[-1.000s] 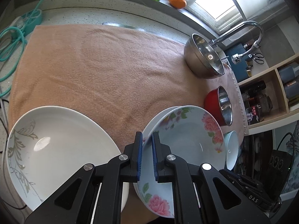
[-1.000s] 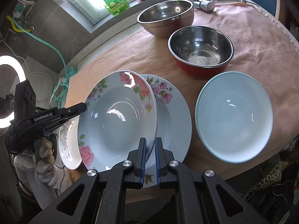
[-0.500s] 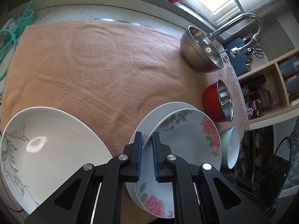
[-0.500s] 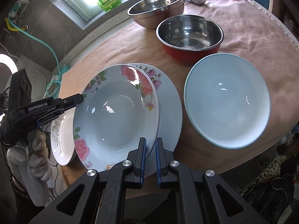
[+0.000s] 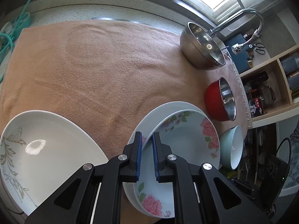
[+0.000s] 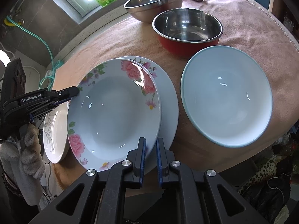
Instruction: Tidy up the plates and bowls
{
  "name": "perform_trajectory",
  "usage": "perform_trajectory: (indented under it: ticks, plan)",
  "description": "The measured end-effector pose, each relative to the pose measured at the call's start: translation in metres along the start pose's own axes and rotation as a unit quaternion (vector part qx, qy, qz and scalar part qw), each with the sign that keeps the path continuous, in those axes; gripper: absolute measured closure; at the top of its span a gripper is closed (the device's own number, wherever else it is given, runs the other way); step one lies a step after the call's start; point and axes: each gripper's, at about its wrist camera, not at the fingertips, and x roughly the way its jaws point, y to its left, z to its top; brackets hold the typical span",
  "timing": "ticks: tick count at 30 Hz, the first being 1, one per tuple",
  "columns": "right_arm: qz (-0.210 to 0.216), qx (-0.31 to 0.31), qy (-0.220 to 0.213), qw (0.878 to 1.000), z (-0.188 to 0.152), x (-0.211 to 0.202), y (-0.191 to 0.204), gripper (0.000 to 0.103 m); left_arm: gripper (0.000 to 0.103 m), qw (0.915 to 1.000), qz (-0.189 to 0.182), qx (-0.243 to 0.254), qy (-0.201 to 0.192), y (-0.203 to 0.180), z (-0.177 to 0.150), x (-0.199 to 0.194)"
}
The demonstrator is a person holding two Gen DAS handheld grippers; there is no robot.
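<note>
A: Plates first. Both hand-held grippers pinch one floral deep plate [image 6: 114, 112] at opposite edges. The right hand-held gripper [image 6: 149, 158] has its blue pads pressed on the near rim, and the left hand-held gripper [image 5: 146, 156] clamps the far rim on the left side; a gloved hand [image 6: 28, 149] carries it.

B: Where is that plate sitting?

A: It lies tilted over a second floral plate [image 6: 166, 100] on the peach towel [image 5: 93, 65] that covers the table, offset toward the left, not nested. Whether the two touch underneath I cannot tell.

B: So which step is this?

A: I judge it the stacking of the two floral plates: the upper one is being lowered or set square onto the lower.

B: And next?

A: It calls for sliding the upper plate to the right until the rims line up, levelling it, then spreading both pairs of jaws together so it does not tip.

B: What else waits?

A: Just left of the pair lies a white plate with a grey vine pattern [image 5: 46, 149]. To the right, a pale blue bowl [image 6: 226, 95]. Beyond that, a red bowl with a steel inside [image 6: 186, 29], and farthest, by the tap, a larger steel bowl [image 6: 153, 1]. The bowls look untouched, so most of the sorting remains.
</note>
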Motion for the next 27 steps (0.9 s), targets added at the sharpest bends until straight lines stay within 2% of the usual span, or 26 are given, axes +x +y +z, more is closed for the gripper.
perform_trajectory:
  ticks: [23, 27]
  plan:
    - [-0.013, 0.011, -0.008, 1.000, 0.0021, 0.0012, -0.0008, 0.090, 0.094, 1.0000, 0.002, 0.004, -0.001, -0.0001, 0.0026, 0.0038]
    - [-0.015, 0.016, -0.010, 1.000, 0.0022, 0.0000, 0.0000, 0.083, 0.094, 1.0000, 0.000, 0.005, 0.001, -0.0017, 0.0019, 0.0046]
